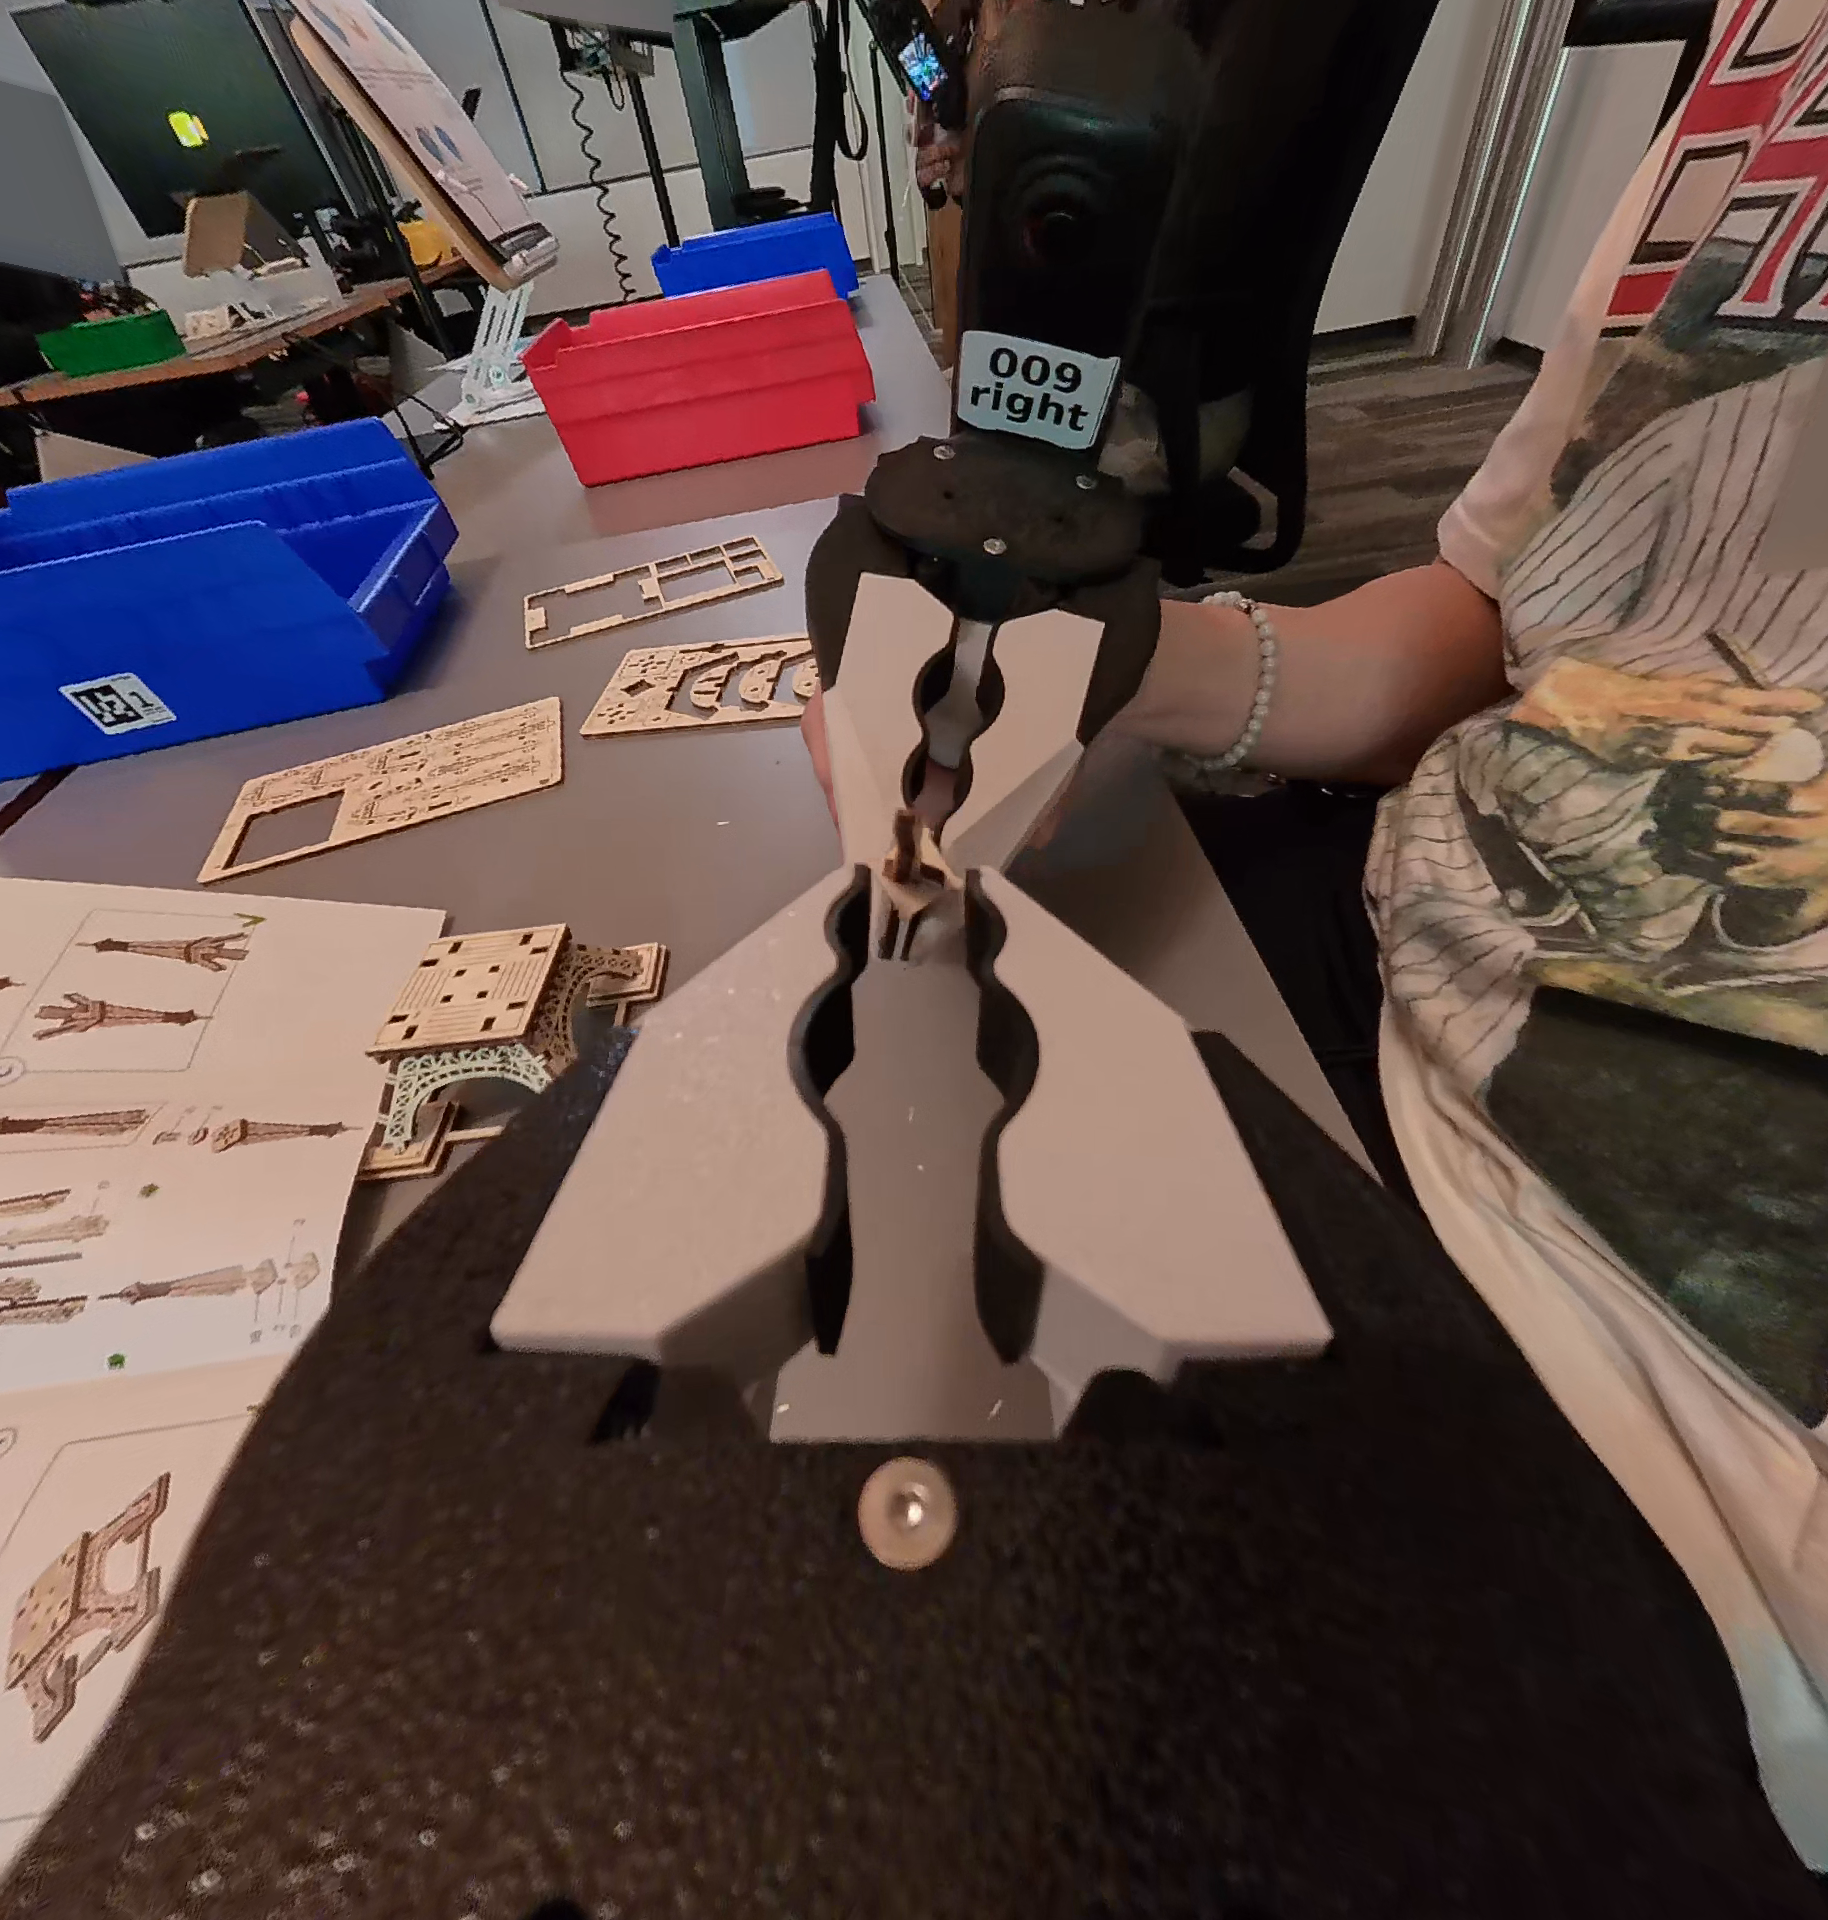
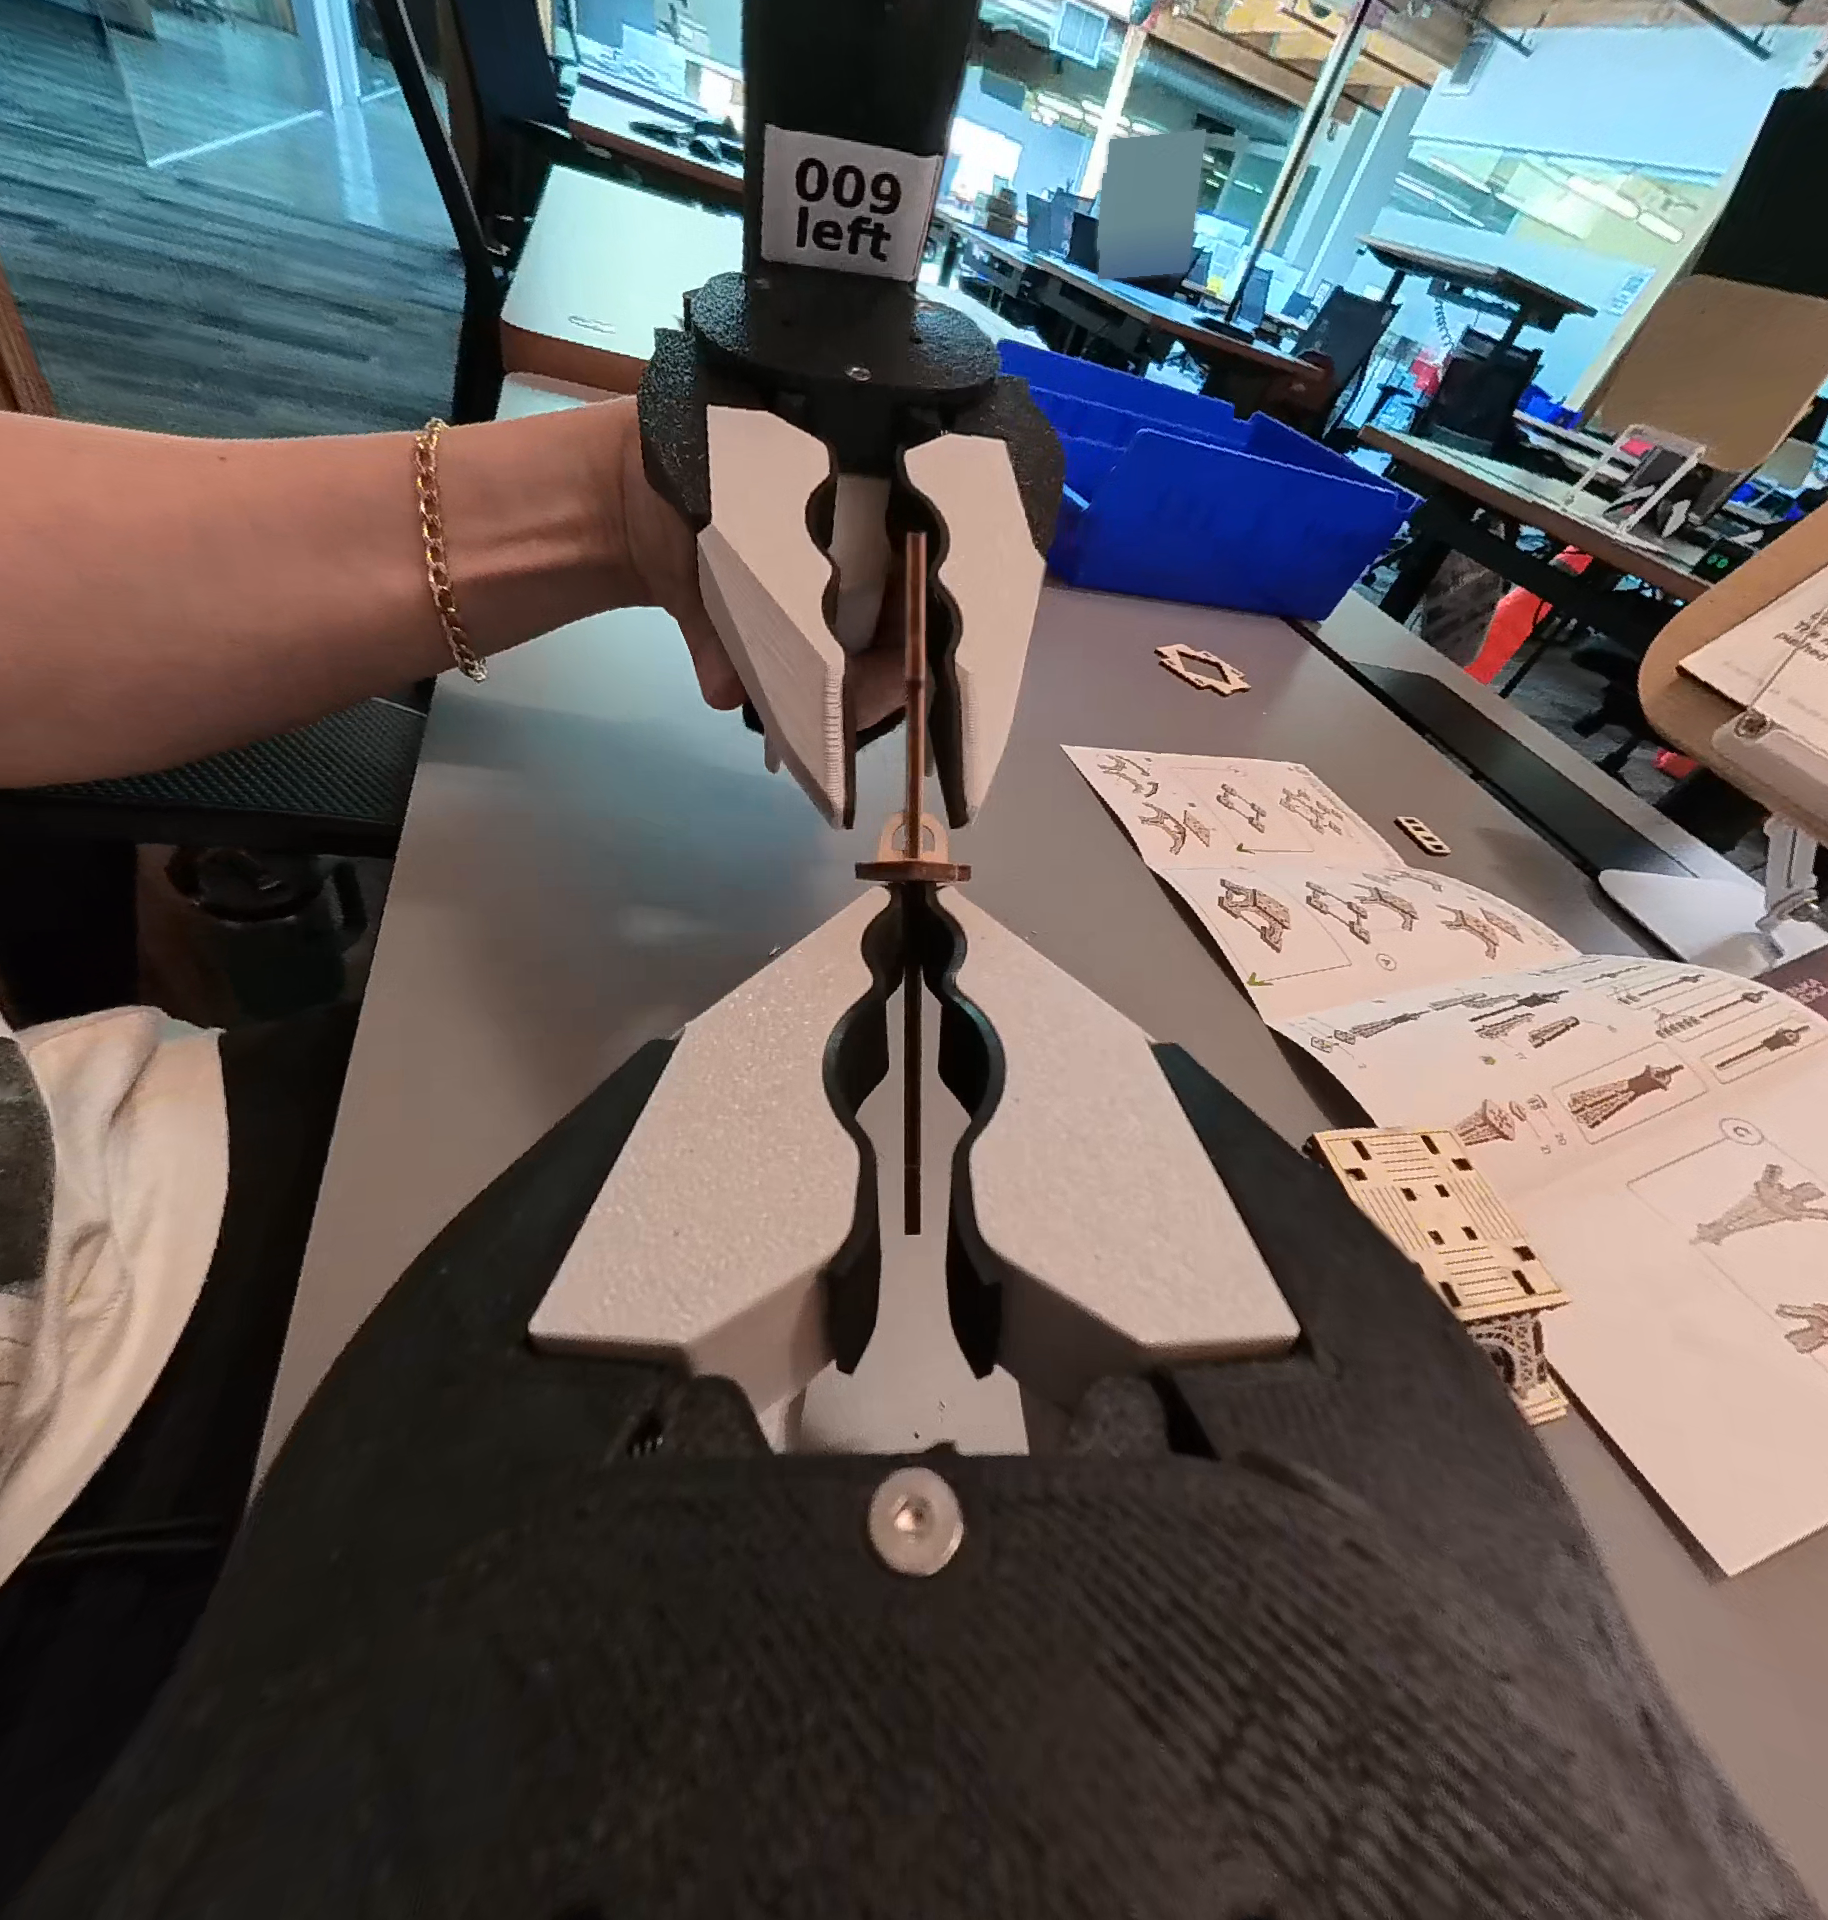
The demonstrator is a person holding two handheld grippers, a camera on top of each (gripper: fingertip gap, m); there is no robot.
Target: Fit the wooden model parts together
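Wooden spire (image 2: pixel 916 717) spans both grippers above the table (image 2: pixel 598 831). In the right wrist view we see the left gripper (image 2: pixel 899 816) and right gripper (image 2: pixel 915 904) each narrowed onto it; only the left wrist view shows part sheets (image 1: pixel 390 779) beyond, near the blue bin (image 1: pixel 193 582).

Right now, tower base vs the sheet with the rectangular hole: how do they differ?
The tower base is assembled and three-dimensional, on arched lattice legs; the sheet lies flat with a cut-out hole. The tower base sits beside the instruction leaflet; the sheet lies farther off, toward the blue bin. Both are pale wood.
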